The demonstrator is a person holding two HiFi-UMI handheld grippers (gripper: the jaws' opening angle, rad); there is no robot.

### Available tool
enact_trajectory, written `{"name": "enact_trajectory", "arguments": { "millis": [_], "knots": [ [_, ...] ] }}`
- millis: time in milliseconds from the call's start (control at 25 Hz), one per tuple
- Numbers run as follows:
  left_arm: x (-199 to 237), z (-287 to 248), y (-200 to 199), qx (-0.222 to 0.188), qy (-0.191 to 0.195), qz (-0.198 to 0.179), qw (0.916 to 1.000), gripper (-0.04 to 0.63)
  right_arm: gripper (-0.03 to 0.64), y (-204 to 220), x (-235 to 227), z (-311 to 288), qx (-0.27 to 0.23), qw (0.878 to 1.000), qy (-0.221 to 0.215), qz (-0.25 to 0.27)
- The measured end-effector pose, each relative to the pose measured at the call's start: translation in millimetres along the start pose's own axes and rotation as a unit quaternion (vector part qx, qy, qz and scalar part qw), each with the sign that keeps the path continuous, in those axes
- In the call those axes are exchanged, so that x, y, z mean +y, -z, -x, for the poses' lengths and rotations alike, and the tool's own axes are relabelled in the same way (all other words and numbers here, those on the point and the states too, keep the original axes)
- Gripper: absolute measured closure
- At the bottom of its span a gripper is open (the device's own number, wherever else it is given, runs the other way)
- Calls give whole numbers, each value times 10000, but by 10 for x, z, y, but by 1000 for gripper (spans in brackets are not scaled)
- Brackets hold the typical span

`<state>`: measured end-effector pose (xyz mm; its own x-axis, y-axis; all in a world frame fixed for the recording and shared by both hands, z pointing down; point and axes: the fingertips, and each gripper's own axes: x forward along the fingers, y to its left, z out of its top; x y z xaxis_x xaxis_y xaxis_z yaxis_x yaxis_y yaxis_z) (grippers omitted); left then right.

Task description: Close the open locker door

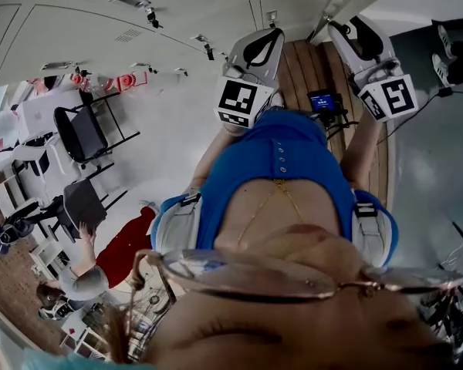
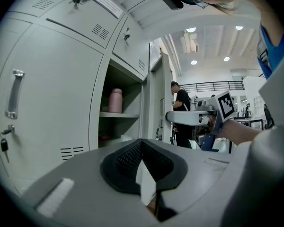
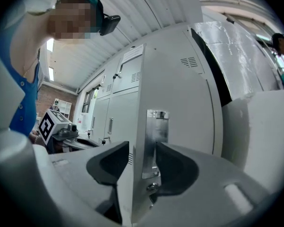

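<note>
Mid-closing, we straddle the edge of the locker door with the right gripper, its jaws spread wide and unclamped, the left gripper pinched closed on nothing; next we swing the door home.

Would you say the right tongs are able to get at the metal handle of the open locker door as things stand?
Probably yes: the right tongs stand open with the locker door edge and its metal handle already between them, and nothing else blocks the way. They don't seem to press on it yet.
</note>
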<state>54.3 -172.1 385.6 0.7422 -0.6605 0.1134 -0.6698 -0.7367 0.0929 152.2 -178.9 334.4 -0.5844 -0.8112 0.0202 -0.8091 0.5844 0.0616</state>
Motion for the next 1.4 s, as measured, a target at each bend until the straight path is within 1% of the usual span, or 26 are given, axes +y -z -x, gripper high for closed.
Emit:
{"name": "enact_trajectory", "arguments": {
  "millis": [120,320,440,560,1400],
  "knots": [
    [70,42,-6,-29,-90,7,10000,595,440,27,25,-100,37,10000,-43,61],
    [167,91,-9,-42,-193,36,9998,595,449,-9,89,-235,-64,9996,-249,-87],
    [227,114,2,-55,-265,59,9996,595,489,-6,78,-328,-68,9996,-260,-75],
    [299,158,16,-42,-360,75,9993,595,493,-12,90,-412,-92,9994,-304,-115],
    [672,327,17,-63,-788,140,9968,595,497,16,117,-940,-150,9997,-131,-165]
  ]
}}
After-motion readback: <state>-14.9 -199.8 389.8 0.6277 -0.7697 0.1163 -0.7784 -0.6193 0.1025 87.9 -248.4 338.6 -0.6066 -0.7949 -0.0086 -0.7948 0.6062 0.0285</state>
